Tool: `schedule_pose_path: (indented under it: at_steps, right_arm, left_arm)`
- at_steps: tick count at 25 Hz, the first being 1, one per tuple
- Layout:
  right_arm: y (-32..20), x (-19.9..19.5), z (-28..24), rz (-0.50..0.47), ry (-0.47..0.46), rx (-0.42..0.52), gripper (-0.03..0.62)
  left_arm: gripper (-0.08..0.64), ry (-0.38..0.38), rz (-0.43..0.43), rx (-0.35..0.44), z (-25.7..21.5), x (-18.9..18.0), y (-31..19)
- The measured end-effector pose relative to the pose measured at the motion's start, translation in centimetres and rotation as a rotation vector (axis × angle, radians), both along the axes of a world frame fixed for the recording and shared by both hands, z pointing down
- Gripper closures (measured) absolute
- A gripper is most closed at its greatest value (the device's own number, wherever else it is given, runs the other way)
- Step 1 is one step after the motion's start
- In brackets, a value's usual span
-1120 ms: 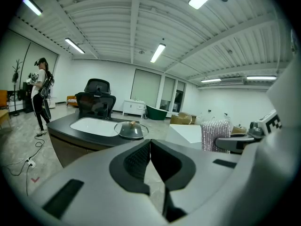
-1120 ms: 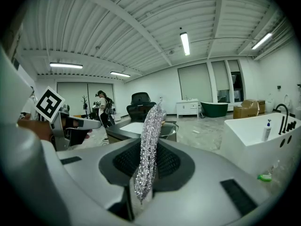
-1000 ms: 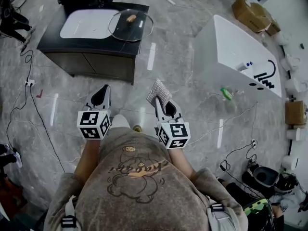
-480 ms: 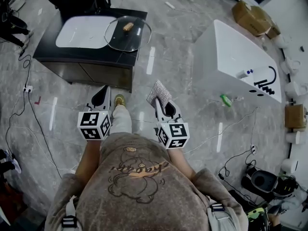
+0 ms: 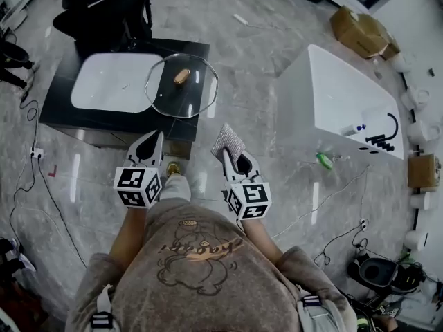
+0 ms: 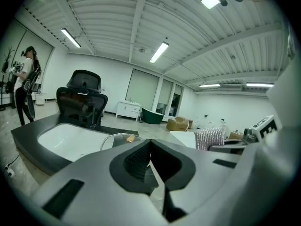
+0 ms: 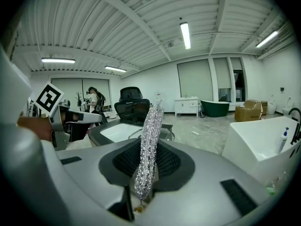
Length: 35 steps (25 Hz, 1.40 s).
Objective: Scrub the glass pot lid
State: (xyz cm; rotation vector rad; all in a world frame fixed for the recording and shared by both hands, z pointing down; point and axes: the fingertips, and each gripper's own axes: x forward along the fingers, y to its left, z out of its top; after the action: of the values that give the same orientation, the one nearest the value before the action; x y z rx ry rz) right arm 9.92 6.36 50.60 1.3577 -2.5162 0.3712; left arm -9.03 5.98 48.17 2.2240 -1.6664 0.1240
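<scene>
The glass pot lid lies flat, knob up, on the dark worktop beside its white basin, one edge seemingly past the worktop's side. Our right tongs are clamped on a silvery scouring cloth; our left tongs are closed, empty. Both hang short of the worktop. We should steady the rim with the left, then rub in circles.
</scene>
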Motion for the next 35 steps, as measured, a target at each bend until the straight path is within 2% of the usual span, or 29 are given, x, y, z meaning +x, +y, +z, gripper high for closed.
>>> schedule_pose_path:
  at_steps: [8, 16, 17, 19, 20, 24, 28, 35]
  right_arm:
    - [-9.5, -3.8, -0.9, 0.051, -0.008, -0.003, 0.508]
    - [-14.1, -4.4, -1.0, 0.117, -0.011, -0.025, 0.508]
    - [-14.4, -4.4, -0.9, 0.121, -0.01, -0.029, 0.508]
    - [-15.2, -4.2, -1.0, 0.125, -0.011, -0.031, 0.508]
    - [-15.7, -4.2, -1.0, 0.124, -0.01, -0.03, 0.508]
    - [-17.5, -4.1, -0.8, 0.111, -0.01, -0.034, 0.508]
    - [-19.0, -3.9, -0.9, 0.107, -0.015, -0.032, 0.508]
    - [-20.1, -2.5, -0.3, 0.13, -0.019, -0.047, 0.508]
  left_arm:
    - [0.541, -0.06, 0.097, -0.026, -0.4, -2.6, -9.6]
    - [0.539, -0.093, 0.124, -0.047, -0.4, -3.8, -15.5]
    - [0.527, -0.085, 0.116, -0.046, -0.4, -3.9, -16.0]
    - [0.348, -0.062, 0.098, -0.039, -0.6, -4.1, -17.0]
    - [0.297, -0.057, 0.092, -0.035, -0.7, -4.1, -17.6]
    - [0.29, -0.089, 0.101, -0.06, 0.1, -3.8, -19.1]
    - [0.29, -0.16, 0.14, -0.097, 1.9, -2.9, -20.9]
    - [0.29, -0.244, 0.241, -0.187, 8.1, -0.1, -24.6]
